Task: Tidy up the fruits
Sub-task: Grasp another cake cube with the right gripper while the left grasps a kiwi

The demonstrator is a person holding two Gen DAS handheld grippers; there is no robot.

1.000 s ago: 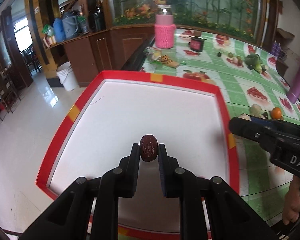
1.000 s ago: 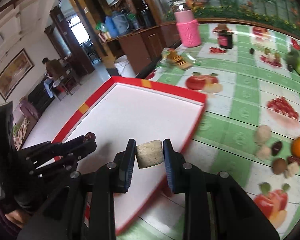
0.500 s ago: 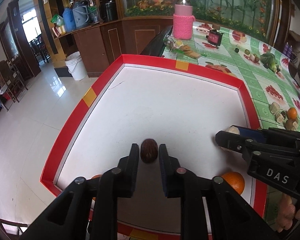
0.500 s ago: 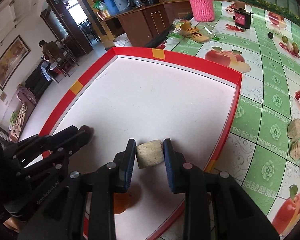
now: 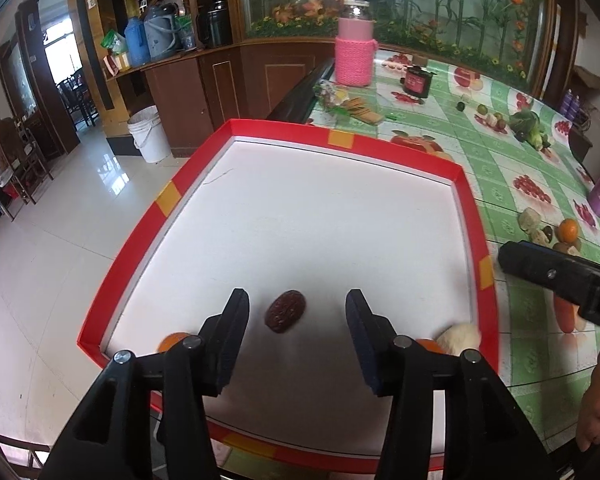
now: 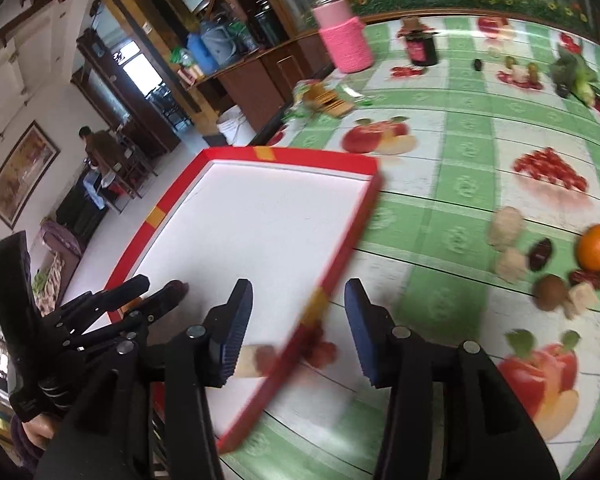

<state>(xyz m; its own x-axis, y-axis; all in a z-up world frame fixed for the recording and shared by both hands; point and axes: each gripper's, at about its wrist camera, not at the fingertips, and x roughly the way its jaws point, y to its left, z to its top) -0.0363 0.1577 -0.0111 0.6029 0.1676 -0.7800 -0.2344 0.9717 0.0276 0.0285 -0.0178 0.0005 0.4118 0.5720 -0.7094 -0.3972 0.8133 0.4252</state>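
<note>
One date [image 5: 285,311] and two oranges [image 5: 173,341] lie in the tray [image 5: 463,204]

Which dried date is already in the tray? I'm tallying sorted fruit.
The dark wrinkled date lying between the open left jaws on the tray; the other dates remain on the tablecloth.

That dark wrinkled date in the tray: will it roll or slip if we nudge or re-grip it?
The date lies flat on its long side in the red tray, so it probably stays put. Its oval shape suggests it might roll sideways if pushed. Wrinkled skin likely grips well; it looks light.
</note>
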